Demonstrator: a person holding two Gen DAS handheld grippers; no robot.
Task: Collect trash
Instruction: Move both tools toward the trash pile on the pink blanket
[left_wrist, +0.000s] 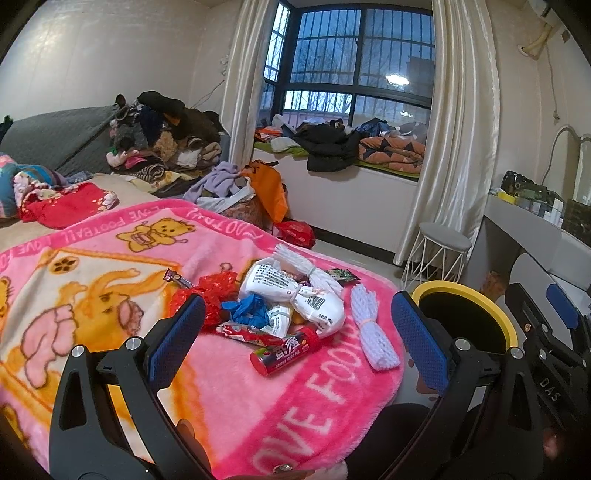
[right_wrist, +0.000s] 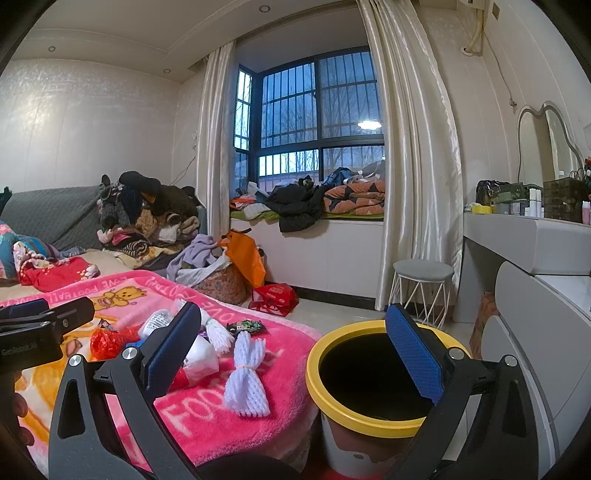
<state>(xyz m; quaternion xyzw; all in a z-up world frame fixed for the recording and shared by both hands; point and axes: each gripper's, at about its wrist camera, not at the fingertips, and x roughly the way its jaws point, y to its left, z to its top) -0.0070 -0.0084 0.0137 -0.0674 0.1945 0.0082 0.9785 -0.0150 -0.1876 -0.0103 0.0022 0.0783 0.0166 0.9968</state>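
Trash pile (left_wrist: 284, 306) lies on the blanket (left_wrist: 110, 295); the bin (right_wrist: 373, 384) stands right of the blanket, on the floor (right_wrist: 332, 314).

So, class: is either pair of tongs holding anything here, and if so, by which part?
Nothing is held. The left tongs and right tongs are both open and empty.

Both tools (left_wrist: 295, 332) (right_wrist: 299, 354) wide open, empty.

Both wrist views face windowward, sharing the blanket (left_wrist: 110, 295).
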